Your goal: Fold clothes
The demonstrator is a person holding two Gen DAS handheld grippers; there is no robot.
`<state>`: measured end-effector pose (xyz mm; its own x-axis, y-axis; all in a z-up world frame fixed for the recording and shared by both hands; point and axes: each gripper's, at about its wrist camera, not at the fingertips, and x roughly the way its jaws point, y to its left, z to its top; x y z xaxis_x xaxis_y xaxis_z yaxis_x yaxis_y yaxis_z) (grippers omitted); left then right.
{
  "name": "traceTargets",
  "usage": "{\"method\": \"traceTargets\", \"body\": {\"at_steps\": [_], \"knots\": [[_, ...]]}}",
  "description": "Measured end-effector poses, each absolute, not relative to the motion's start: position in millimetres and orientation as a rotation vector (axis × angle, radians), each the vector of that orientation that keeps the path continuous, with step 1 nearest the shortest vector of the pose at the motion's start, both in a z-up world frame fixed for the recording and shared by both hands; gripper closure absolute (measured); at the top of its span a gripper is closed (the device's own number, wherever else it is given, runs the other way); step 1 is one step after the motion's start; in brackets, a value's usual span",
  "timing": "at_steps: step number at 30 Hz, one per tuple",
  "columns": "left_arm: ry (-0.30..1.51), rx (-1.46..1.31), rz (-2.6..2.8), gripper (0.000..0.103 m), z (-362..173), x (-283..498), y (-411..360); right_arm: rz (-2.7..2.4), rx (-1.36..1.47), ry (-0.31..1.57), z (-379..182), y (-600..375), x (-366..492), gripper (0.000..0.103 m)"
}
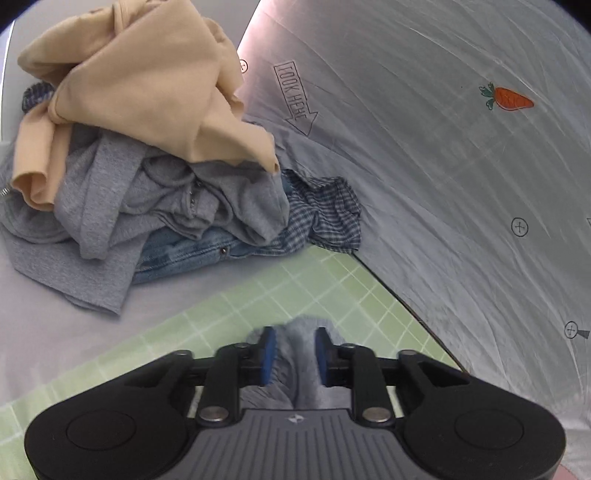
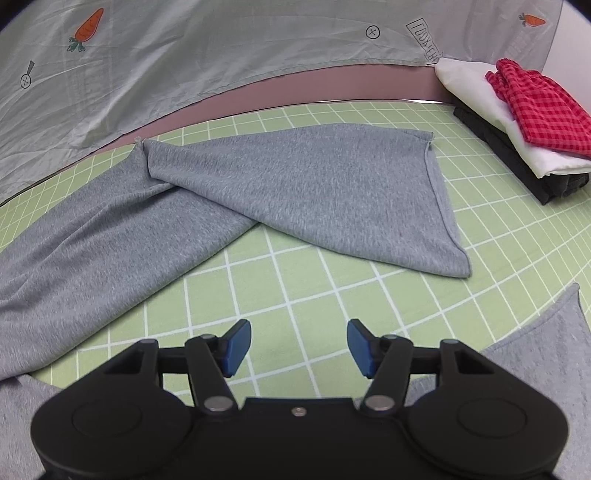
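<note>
On the green grid mat (image 2: 295, 295), a grey garment (image 2: 303, 192) lies spread across the middle, one corner folded over into a triangle toward the mat's far edge, its long part running off to the left edge. Right gripper (image 2: 299, 347) hovers low over bare mat near the near edge, blue pads (image 2: 236, 343) wide apart, nothing between them; more grey fabric shows at the near right corner, can't tell if it's the same piece. Left gripper (image 1: 294, 356) has its jaws narrowed onto a bunched fold of grey cloth (image 1: 295, 354), pads pressing both sides, over the mat's edge. No containers in view. One loose pile (image 1: 147, 158) sits off the mat on the pale tabletop (image 1: 55, 325): tan garment (image 1: 147, 85) on top, grey knit piece (image 1: 177, 206) under it, denim (image 1: 184, 251) and a blue checked piece (image 1: 325, 214) at the bottom, so four visible, plus a bit of dark blue knit poking out behind. One folded stack (image 2: 517, 122) at the mat's far right corner: red checked item (image 2: 539, 103) on top, white (image 2: 476, 88) below, dark one (image 2: 517, 170) at the bottom, three counted. Grey printed sheet (image 2: 184, 55) with carrot prints (image 2: 86, 29) hangs along the far edge; two carrots visible in the right wrist view, one in the left.
</note>
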<state>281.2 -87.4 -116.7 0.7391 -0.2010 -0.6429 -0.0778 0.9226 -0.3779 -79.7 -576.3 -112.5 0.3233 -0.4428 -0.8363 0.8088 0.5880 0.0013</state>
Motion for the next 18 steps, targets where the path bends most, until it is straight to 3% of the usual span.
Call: {"method": "traceTargets", "body": {"at_steps": [1,2,10,18], "knots": [[0.732,-0.377,-0.055,0.036,-112.4,276.3,-85.4,-0.856,0.468,0.915,-112.9,-575.9,-79.7,0.044],[0.723,-0.354,-0.040,0.031,-108.1,271.4,-83.4,-0.851,0.469,0.917,-113.3,-575.5,-79.7,0.044],[0.879,-0.153,0.185,0.031,-130.1,188.6,-38.7,-0.829,0.459,0.895,-106.2,-568.0,-77.9,0.044],[0.995,-0.179,0.249,0.032,-166.6,134.7,-23.2,-0.789,0.433,0.865,-90.3,-552.8,-82.6,0.044]]}}
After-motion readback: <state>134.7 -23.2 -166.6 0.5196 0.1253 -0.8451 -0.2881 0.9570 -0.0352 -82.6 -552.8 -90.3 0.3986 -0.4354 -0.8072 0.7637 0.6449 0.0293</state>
